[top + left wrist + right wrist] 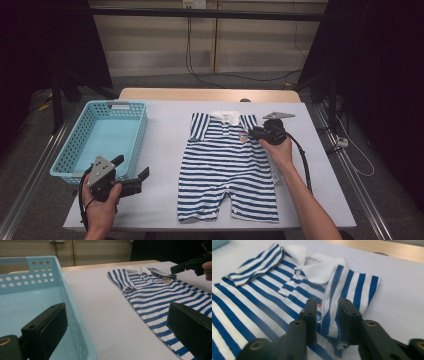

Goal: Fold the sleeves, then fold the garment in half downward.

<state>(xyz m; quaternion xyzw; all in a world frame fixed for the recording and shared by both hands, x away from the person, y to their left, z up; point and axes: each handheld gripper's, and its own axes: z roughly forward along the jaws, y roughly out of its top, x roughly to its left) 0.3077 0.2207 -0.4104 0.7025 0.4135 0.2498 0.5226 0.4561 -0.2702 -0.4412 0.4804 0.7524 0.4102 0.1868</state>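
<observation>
Your right gripper [325,315] sits parted over the folded sleeve [349,290] of the romper [227,165], mid-worktop; left gripper [131,181] open near the front-left corner; soft, limp cloth, pinch hems

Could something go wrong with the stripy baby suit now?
Maybe. The right gripper has its jaws apart around the folded sleeve, so the sleeve might flop back open, or snag and drag the striped romper crooked. The left gripper hangs open close to the blue basket and could bump it.
</observation>
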